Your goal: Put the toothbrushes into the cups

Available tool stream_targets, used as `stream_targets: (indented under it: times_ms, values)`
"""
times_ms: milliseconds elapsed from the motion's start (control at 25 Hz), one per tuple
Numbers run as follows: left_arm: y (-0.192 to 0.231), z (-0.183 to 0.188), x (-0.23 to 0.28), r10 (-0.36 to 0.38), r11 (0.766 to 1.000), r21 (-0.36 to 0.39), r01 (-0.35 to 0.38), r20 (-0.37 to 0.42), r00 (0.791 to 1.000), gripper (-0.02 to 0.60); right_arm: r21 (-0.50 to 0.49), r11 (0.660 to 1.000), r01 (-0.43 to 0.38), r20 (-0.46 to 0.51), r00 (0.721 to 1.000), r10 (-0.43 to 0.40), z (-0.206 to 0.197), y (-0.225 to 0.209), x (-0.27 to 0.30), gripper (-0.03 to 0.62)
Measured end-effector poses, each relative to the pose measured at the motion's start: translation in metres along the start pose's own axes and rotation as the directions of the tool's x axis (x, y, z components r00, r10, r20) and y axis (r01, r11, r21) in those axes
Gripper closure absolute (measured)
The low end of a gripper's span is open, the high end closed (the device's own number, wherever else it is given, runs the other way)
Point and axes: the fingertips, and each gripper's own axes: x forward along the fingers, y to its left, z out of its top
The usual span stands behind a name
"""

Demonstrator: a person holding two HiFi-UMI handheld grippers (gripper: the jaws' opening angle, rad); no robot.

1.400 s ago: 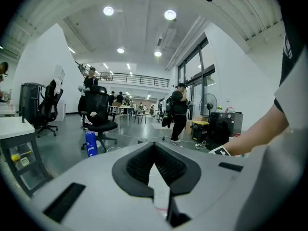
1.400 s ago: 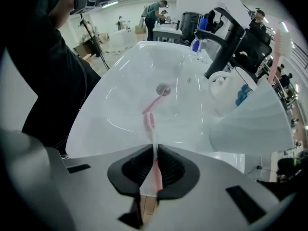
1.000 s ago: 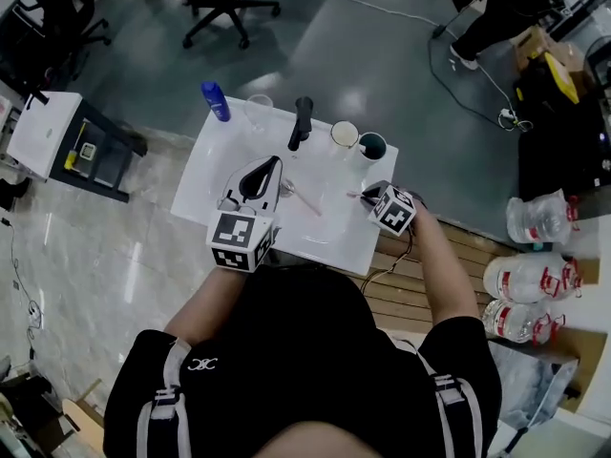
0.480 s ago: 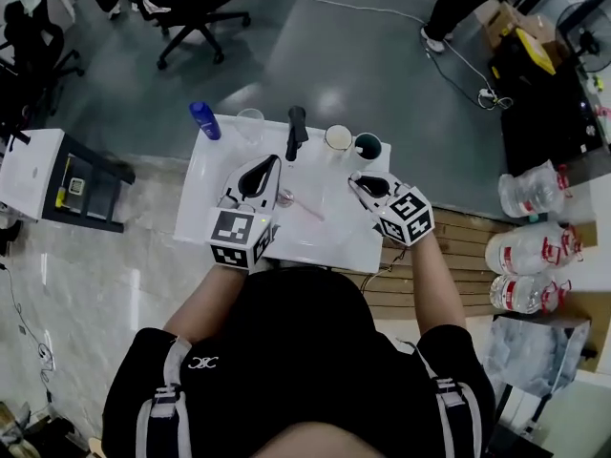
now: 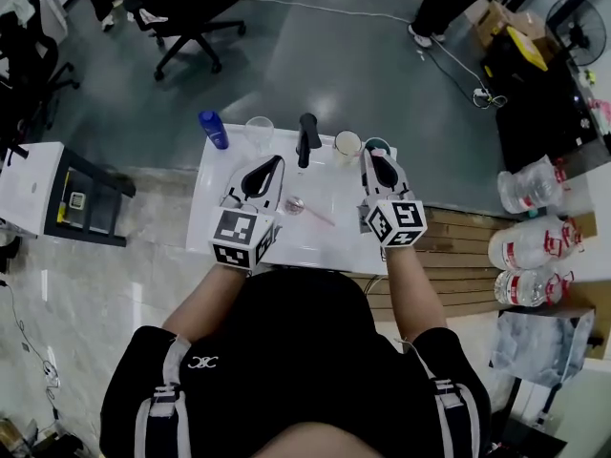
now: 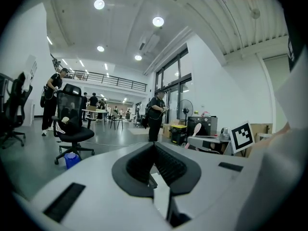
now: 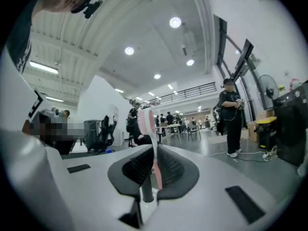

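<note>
On the white table (image 5: pixel 215 213) a pink toothbrush (image 5: pixel 313 213) lies flat between my two grippers. A white cup (image 5: pixel 347 144) and a dark green cup (image 5: pixel 375 147) stand at the far right edge. My right gripper (image 5: pixel 368 156) (image 7: pixel 154 150) hangs above the table just short of these cups. It is shut on a second pink toothbrush (image 7: pixel 147 124), which stands upright with its bristle head on top. My left gripper (image 5: pixel 276 161) (image 6: pixel 155 147) hovers over the table's left half, shut and with nothing in it. In the left gripper view the held toothbrush (image 6: pixel 196 130) shows at the right.
Along the far edge stand a blue bottle (image 5: pixel 212 129), a clear glass (image 5: pixel 259 132) and an upright black object (image 5: pixel 307 139). An office chair (image 5: pixel 186 8) is beyond the table, a side cart (image 5: pixel 67 194) to the left, water jugs (image 5: pixel 530 241) to the right. People stand farther back.
My right gripper has risen from the table with the toothbrush, swung toward the cups and rolled so the brush stands upright. My left gripper shifted slightly forward.
</note>
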Motion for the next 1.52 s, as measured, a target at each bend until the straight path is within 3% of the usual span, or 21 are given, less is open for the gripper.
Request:
stream_targets:
  times_ms: [280, 680, 1160, 1280, 1520]
  values:
    - [0.022, 0.005, -0.007, -0.017, 1.0, 0.017, 0.017, 0.011, 1.0, 0.569, 0.069, 0.974, 0.214, 0.077, 0.973, -0.219, 0.001, -0.01, 0.023, 0.554]
    - [0.039, 0.004, -0.016, -0.028, 0.999, 0.023, 0.028, 0.008, 1.0, 0.569, 0.074, 0.914, 0.399, -0.023, 0.917, -0.398, -0.05, -0.029, 0.052, 0.554]
    - [0.048, -0.009, -0.035, -0.012, 1.0, 0.012, 0.012, -0.006, 1.0, 0.569, 0.067, 0.861, 0.504, -0.194, 0.853, -0.485, -0.116, -0.036, 0.07, 0.553]
    - [0.051, -0.01, -0.038, -0.003, 1.0, 0.009, 0.004, -0.003, 1.0, 0.569, 0.035, 0.865, 0.5, -0.221, 0.848, -0.482, -0.124, -0.037, 0.074, 0.551]
    - [0.059, -0.011, -0.044, 0.014, 1.0, 0.0, -0.014, 0.003, 1.0, 0.569, -0.002, 0.88, 0.474, -0.266, 0.848, -0.457, -0.135, -0.03, 0.081, 0.473]
